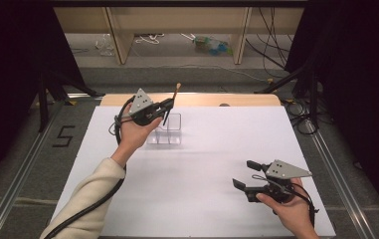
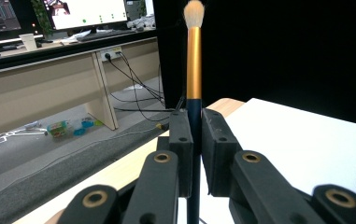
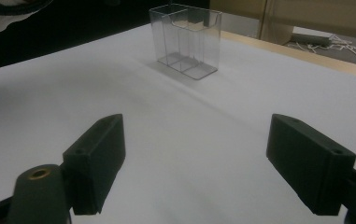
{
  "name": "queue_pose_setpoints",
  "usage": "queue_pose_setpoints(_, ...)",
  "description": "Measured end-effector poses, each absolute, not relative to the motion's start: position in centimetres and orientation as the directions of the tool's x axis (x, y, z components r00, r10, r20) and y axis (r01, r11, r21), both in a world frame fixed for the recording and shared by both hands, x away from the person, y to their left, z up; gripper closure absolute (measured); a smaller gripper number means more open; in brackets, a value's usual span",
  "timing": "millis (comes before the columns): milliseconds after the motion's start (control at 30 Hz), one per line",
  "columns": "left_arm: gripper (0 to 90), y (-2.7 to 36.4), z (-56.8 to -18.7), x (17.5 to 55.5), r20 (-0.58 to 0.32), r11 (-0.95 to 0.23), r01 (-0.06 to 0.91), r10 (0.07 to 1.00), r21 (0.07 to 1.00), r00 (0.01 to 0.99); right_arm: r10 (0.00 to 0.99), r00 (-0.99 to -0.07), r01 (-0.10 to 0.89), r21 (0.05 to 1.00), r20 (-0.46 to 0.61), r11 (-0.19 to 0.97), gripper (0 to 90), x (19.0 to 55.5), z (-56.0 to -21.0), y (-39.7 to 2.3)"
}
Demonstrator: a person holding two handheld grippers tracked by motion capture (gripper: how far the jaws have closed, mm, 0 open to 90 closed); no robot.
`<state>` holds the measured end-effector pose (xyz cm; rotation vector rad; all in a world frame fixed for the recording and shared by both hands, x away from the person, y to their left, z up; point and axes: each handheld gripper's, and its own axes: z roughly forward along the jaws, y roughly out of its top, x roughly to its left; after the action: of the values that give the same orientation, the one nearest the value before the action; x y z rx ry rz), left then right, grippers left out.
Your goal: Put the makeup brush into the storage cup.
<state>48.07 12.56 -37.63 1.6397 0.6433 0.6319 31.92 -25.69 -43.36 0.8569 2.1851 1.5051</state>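
Between the closed jaws of the left gripper (image 1: 168,105) stands a brush (image 2: 194,70), bristles up, above the clear box (image 1: 167,129). Well apart, the right gripper (image 1: 245,174) hangs wide open, holding nothing. White sheet (image 1: 212,164) covers the table; cables (image 1: 271,45) trail across the floor beyond.

Left gripper (image 1: 169,105): black w/ grey 3-corner plate, thick black cable; cream sleeve (image 1: 88,199) on left arm; right gripper (image 1: 245,174): black blocky jaws, brass-ring screws, grey plate w/ small holes.
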Motion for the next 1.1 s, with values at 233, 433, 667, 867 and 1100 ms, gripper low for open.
queue_pose_setpoints(233, 83.1, 12.55, -37.68, 48.26, 0.057, -0.14, 0.062, 0.714, 0.988, 0.698, 0.654, -0.754, 0.277, 0.929, 0.052, 0.246, 20.8, 31.95, -43.41, -25.64)
queue_pose_setpoints(433, 83.1, 12.54, -37.72, 48.39, 0.06, -0.14, 0.06, 0.718, 0.988, 0.693, 0.651, -0.757, 0.278, 0.928, 0.054, 0.247, 20.8, 31.96, -43.44, -25.65)
queue_pose_setpoints(667, 83.1, 12.61, -37.88, 48.6, 0.067, -0.143, 0.054, 0.721, 0.988, 0.69, 0.651, -0.757, 0.282, 0.926, 0.054, 0.251, 20.8, 31.93, -43.4, -25.67)
queue_pose_setpoints(867, 83.1, 12.72, -37.98, 48.75, 0.073, -0.146, 0.05, 0.723, 0.988, 0.687, 0.647, -0.76, 0.275, 0.931, 0.058, 0.239, 20.8, 32.0, -43.47, -25.6)
queue_pose_setpoints(1100, 83.1, 12.76, -37.99, 48.86, 0.075, -0.146, 0.046, 0.723, 0.988, 0.687, 0.651, -0.757, 0.282, 0.927, 0.055, 0.249, 20.8, 31.93, -43.39, -25.68)
